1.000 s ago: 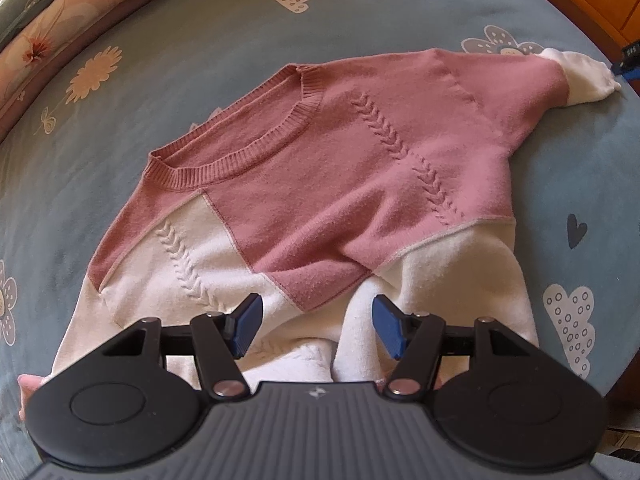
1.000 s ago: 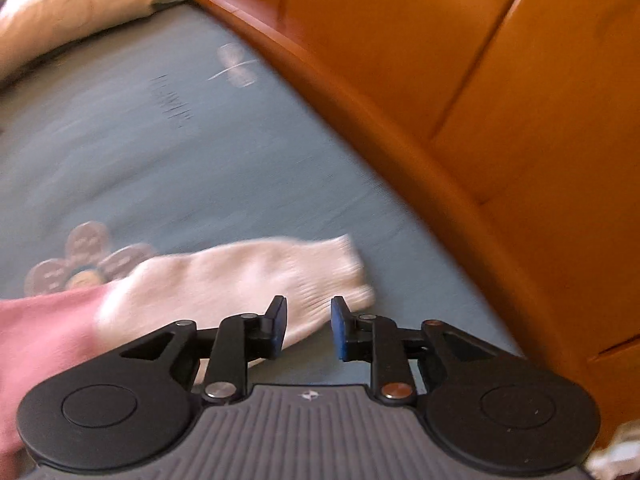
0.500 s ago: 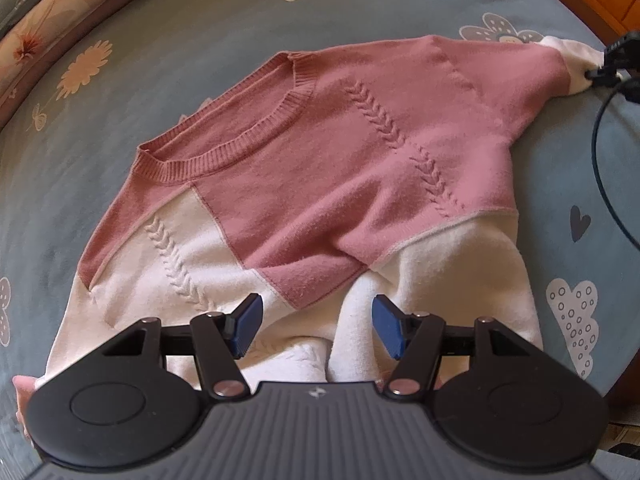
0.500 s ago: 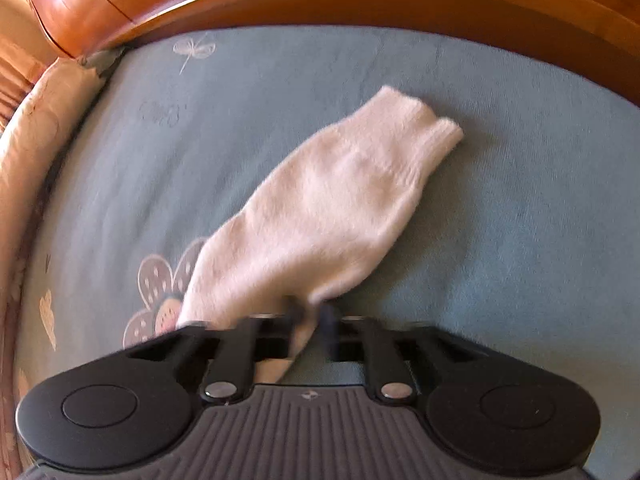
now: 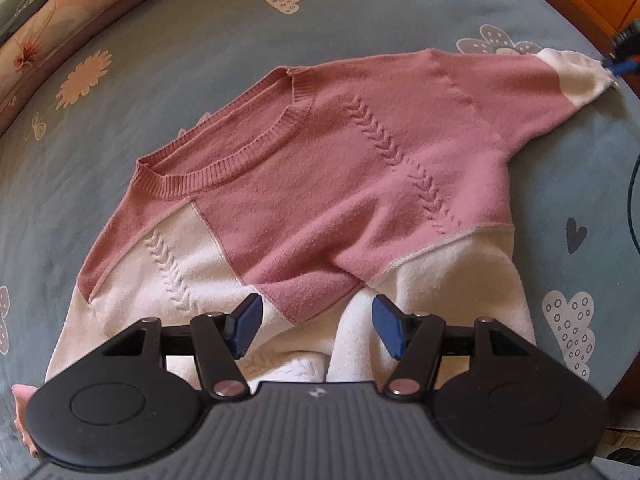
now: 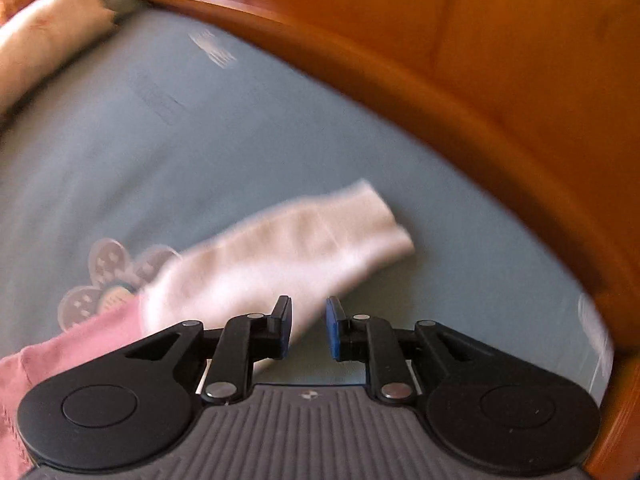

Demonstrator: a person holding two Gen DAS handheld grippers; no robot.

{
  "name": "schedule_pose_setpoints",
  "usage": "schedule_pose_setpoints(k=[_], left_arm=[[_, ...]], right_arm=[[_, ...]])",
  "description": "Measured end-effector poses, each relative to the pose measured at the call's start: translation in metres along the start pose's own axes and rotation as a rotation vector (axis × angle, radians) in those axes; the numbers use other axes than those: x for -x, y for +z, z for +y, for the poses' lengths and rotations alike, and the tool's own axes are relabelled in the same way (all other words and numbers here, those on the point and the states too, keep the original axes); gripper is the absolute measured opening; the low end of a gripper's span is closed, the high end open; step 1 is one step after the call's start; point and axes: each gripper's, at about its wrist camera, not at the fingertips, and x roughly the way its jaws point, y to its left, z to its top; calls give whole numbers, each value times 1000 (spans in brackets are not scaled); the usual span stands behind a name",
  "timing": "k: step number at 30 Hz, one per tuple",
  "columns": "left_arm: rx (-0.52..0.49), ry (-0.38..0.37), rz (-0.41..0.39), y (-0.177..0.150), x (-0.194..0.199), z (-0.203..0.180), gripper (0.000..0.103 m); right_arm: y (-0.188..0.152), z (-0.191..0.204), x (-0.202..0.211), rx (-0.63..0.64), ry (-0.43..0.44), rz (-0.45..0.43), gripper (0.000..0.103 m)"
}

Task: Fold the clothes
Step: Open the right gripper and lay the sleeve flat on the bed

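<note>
**Both claws poised at a spread sweater, neither holding cloth**

From my left wrist camera, nearest me, the left gripper (image 5: pixel 316 326) has its blue pads spread wide with nothing between them. It hangs over the bunched cream hem (image 5: pixel 352 344) of the sweater (image 5: pixel 320 184). The sweater lies face up on the blue-grey bed cover (image 5: pixel 120 100), hem toward me at 6 o'clock, ribbed neckline (image 5: pixel 224 160) toward 10 o'clock. One sleeve runs out to 2 o'clock and ends in a cream cuff (image 5: pixel 576 76). The other sleeve trails off at 8 o'clock, partly hidden by the claw body.

From my right wrist camera, which is blurred, the right gripper (image 6: pixel 308 328) is parted by a narrow gap and grips nothing. The cream cuff (image 6: pixel 288 248) lies flat just ahead, slanting toward 1 o'clock. Beyond it is bare cover, then a wooden bed frame (image 6: pixel 480 80).

I judge the sleeve fold is in hand. To do it well, I would pinch the cuff's full thickness, lift only slightly, carry it across the chest, and steady the body with the left claw. The soft knit may stretch or drag.
</note>
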Motion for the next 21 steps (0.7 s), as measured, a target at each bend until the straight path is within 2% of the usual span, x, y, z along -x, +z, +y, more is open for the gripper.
schedule_pose_setpoints(k=[2,4,6,9,12,15,17,19,20,21], left_arm=[[-5,-1,-7,1,1,-1,62],[-10,-2,-12,1,1,-2,62],[-10,-4,-16,3,0,-4,62],[-18,-13,-22,3,-1,-6,62],[-30,-9,-26,4,-1,-6,62],[-20,-4,-38,4,0,-4,62],[-7,1,-47,5,1,-3,62],[-5,-4,-45,7,0,-5,62],[-4,-7,-43,8,0,-5,62],[-3,-9,-42,8,0,-6,62]], right_arm=[[6,14,-4,63,54,-8,23],[8,31,-19,124,98,45,23],[3,48,-33,186,98,75,23],[-6,63,-56,238,51,79,22],[5,60,-66,231,38,10,22],[24,48,-64,150,30,-6,25],[24,43,-48,112,67,12,26],[12,45,-34,114,151,30,34],[2,50,-30,139,188,47,43],[-9,56,-28,171,219,68,45]])
